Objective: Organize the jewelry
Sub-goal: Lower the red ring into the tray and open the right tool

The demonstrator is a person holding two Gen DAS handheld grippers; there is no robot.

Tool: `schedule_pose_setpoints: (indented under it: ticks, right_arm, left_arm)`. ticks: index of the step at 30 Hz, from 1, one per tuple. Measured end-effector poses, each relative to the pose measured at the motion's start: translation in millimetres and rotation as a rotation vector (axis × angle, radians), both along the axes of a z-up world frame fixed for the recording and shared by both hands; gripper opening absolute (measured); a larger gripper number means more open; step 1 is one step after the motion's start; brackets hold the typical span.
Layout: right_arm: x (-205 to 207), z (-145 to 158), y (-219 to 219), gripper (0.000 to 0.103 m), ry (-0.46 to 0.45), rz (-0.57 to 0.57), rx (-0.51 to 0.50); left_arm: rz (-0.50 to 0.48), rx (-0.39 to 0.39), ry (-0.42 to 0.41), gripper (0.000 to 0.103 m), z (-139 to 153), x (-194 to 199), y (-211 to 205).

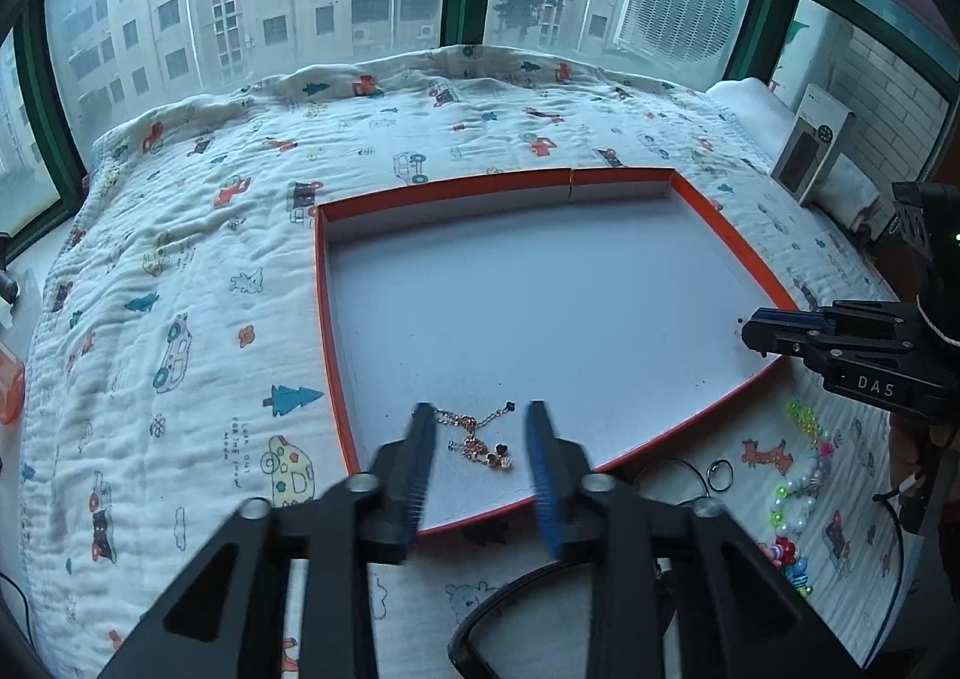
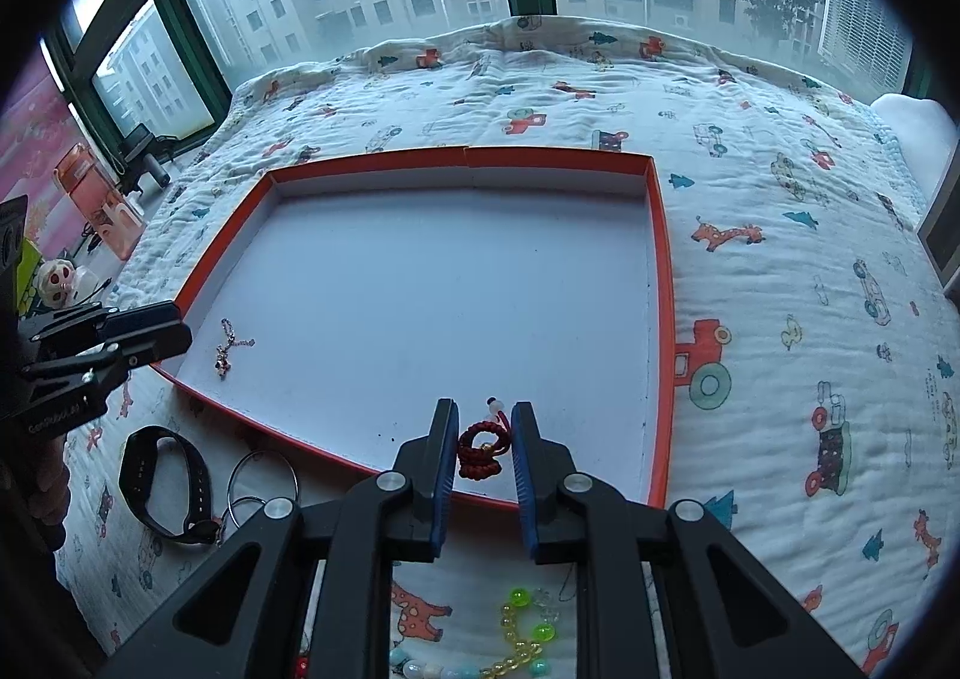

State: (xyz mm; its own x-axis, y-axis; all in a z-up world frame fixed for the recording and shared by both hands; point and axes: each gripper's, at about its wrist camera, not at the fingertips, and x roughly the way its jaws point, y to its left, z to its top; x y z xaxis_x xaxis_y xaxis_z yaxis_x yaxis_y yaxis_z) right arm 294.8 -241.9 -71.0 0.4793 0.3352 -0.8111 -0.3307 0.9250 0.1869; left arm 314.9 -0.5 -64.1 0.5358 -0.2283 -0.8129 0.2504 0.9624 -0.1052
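- Covering the whole surface, a white printed blanket with cars, trees and giraffes lies under everything, running back to the window.
- On it sits a shallow orange-rimmed tray with a white floor, bare across most of it.
- At the tray's near left corner, the left gripper hangs with its fingers spread wide, one on each side of a gold chain bracelet that lies on the tray floor; neither pad touches it.
- At the near edge of the tray, the right gripper has its fingers at a middling gap around a red corded bracelet with a white bead; whether the pads press on it cannot be told.
- Outside the tray, on the blanket near its front edge, lie a black wristband and, just beside it, two metal rings.
- Below the right gripper, a string of green, yellow and pearly beads rests on the blanket.
- A small black loop lies near the tray's right corner.
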Motion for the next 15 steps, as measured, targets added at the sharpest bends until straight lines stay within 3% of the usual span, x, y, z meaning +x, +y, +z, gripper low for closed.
schedule_pose_setpoints:
  ticks: [3, 8, 11, 15]
  right_arm:
    - [-0.5, 0.1, 0.6, 0.024, -0.003, 0.000, -0.005]
    - [-8.9, 11.7, -0.9, 0.046, -0.038, -0.003, -0.008]
    - [-15.1, 20.2, -1.9, 0.053, -0.057, -0.007, -0.001]
    - [-26.3, 29.5, -2.4, 0.056, -0.072, -0.007, 0.005]
  left_arm:
    - [0.003, -0.004, 0.003, 0.041, -1.2, -2.3, 2.7]
    - [-0.011, -0.003, 0.001, 0.043, 5.1, -17.7, 6.4]
    - [-0.024, 0.000, -0.012, 0.061, 10.6, -33.5, 6.2]
    - [-0.084, 0.003, -0.028, 0.066, 15.8, -58.5, 2.1]
